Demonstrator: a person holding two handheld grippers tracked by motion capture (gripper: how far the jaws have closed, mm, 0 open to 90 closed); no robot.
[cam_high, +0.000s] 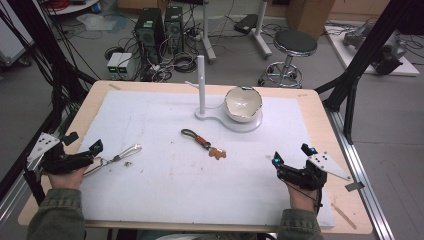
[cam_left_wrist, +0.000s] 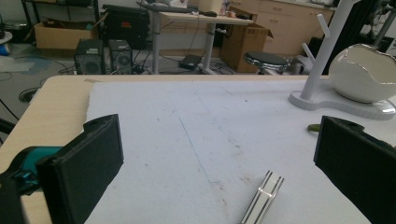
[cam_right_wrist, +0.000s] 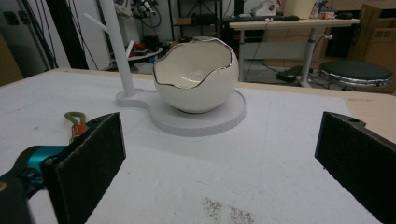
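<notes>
left gripper (cam_high: 92, 152) jaws apart, empty, metal clip (cam_high: 121, 155) on the mat (cam_high: 165, 185) just ahead. right gripper (cam_high: 291, 159) jaws apart, empty, well apart from keychain (cam_high: 204, 143) mid-mat.

One metal clip (cam_high: 120, 156) at left, one keychain strap (cam_high: 202, 142) at centre, one egg-shaped bowl (cam_high: 243, 103) (upper centre), one white stand (cam_high: 202, 85), two grippers.
</notes>
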